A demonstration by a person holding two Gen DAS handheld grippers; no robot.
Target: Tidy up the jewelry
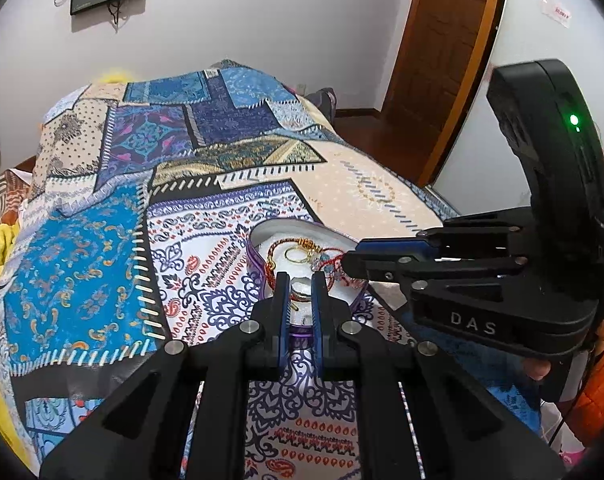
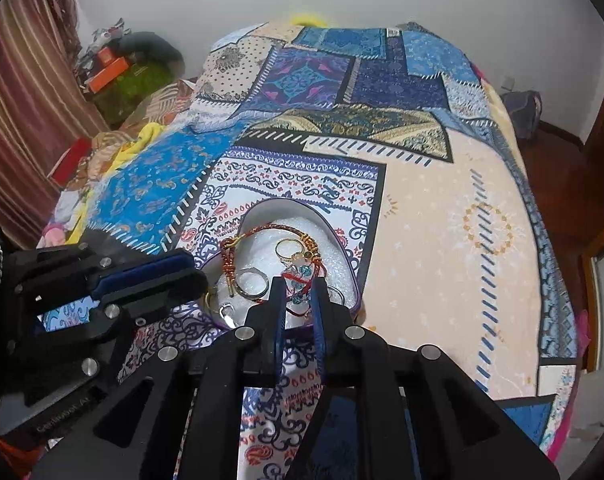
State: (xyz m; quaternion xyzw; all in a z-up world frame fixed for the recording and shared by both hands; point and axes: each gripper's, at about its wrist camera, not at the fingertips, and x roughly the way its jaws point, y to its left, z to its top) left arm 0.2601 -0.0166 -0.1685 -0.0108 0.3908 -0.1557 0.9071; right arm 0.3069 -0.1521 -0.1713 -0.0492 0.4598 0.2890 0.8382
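Here the left gripper (image 1: 300,286) hovers with jaws narrowly parted over the purple heart-shaped tin (image 2: 344,236) on the patchwork bedspread (image 2: 442,220); at 3 o'clock, the right gripper (image 2: 299,294) pinches the red beaded string bracelet (image 2: 297,280).

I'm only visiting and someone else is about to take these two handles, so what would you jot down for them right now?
Left gripper: fingers a narrow gap apart, poised at the near rim of the heart-shaped purple tin; whether it pinches anything is unclear.
Right gripper: also narrowly parted, tips over the red string bracelet with blue beads; grip unclear.
The tin sits on the patchwork bedspread, lined with white foam.
In it: braided red-and-gold bracelet, gold ring, silver ring.
Done: all visible jewelry is in the tin.
Left: untangle and arrange the pieces; no lid in view.
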